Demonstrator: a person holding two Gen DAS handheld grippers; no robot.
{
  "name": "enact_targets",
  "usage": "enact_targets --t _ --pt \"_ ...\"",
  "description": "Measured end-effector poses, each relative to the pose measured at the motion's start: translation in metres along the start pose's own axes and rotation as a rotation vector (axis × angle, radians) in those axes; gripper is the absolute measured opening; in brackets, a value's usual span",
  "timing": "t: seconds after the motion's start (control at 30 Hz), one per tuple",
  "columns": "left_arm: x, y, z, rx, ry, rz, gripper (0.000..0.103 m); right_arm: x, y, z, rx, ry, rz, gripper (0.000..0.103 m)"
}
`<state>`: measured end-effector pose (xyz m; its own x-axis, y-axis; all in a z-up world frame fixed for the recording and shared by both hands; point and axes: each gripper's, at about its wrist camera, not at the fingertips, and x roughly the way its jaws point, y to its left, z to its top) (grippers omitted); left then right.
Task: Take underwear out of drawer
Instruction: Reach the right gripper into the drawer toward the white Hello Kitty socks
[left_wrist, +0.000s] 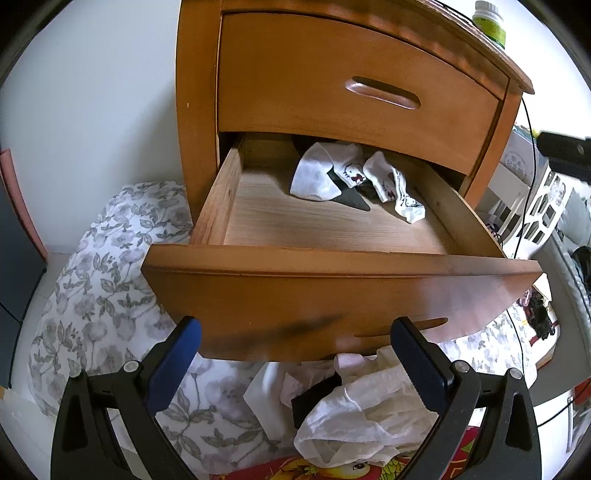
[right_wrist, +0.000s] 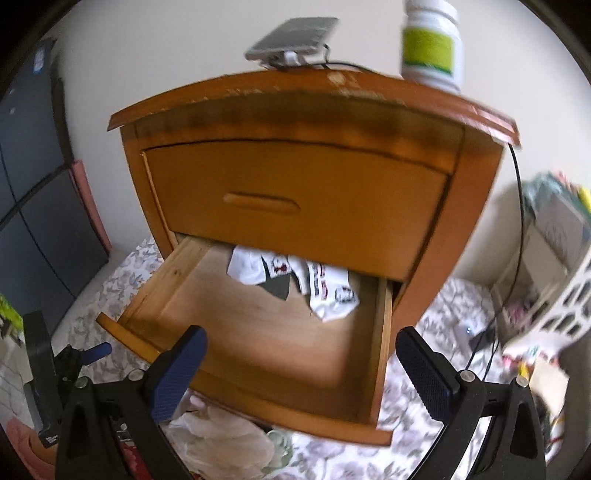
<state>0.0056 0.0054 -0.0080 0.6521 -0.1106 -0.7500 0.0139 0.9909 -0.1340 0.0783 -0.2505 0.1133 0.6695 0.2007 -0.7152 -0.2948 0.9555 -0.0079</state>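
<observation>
- Where the lower drawer (left_wrist: 332, 229) of the wooden nightstand (right_wrist: 469, 206) stands pulled out, the underwear (left_wrist: 325, 173) lies bunched at its back, toward the right, partly under the closed upper drawer (left_wrist: 354, 92): white pieces with small cartoon prints over a dark piece (left_wrist: 352, 201).
- The rest of the drawer's wooden bottom is bare.
- In the right wrist view the same white bundle (right_wrist: 295, 280) sits at the rear of the drawer (right_wrist: 258, 332), well apart from both tools.
- The left tool (left_wrist: 295, 354) hangs in front of the drawer's front panel, its blue-padded fingers (left_wrist: 177, 365) spread wide and holding nothing.
- The right tool (right_wrist: 301, 369) is over the drawer's front edge, jaws also wide and empty.
- Below the drawer front, a heap of white and pale pink clothes (left_wrist: 369, 410) lies on a floral-print sheet (left_wrist: 96, 295).
- On the nightstand's top stand a white bottle with a green label (right_wrist: 432, 48) and a grey device with a cable (right_wrist: 291, 37).
</observation>
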Motion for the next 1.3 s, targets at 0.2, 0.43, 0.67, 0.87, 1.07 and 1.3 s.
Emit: enact_targets --t 0.2,0.43,0.67,0.87,1.07,1.3 --pt "-0.006 0.001 0.002 0.002 -0.011 0.007 0.102 0.011 0.001 0.024 -0.065 0.008 0.031 0.103" --pt "-0.006 0.004 0.002 -0.011 0.004 0.016 0.102 0.033 0.004 0.038 -0.155 0.035 -0.014 0.103" --pt "-0.004 0.004 0.001 -0.009 0.016 0.015 0.102 0.072 0.01 0.032 -0.266 0.109 -0.007 0.103" --pt "0.001 0.004 -0.001 -0.004 0.032 0.015 0.102 0.106 0.017 0.016 -0.348 0.208 -0.001 0.102" --pt "0.006 0.005 -0.004 -0.001 0.048 0.017 0.102 0.135 0.014 0.007 -0.381 0.272 0.008 0.101" --pt "0.014 0.005 -0.007 0.004 0.063 0.016 0.102 0.16 0.018 -0.004 -0.45 0.321 0.018 0.097"
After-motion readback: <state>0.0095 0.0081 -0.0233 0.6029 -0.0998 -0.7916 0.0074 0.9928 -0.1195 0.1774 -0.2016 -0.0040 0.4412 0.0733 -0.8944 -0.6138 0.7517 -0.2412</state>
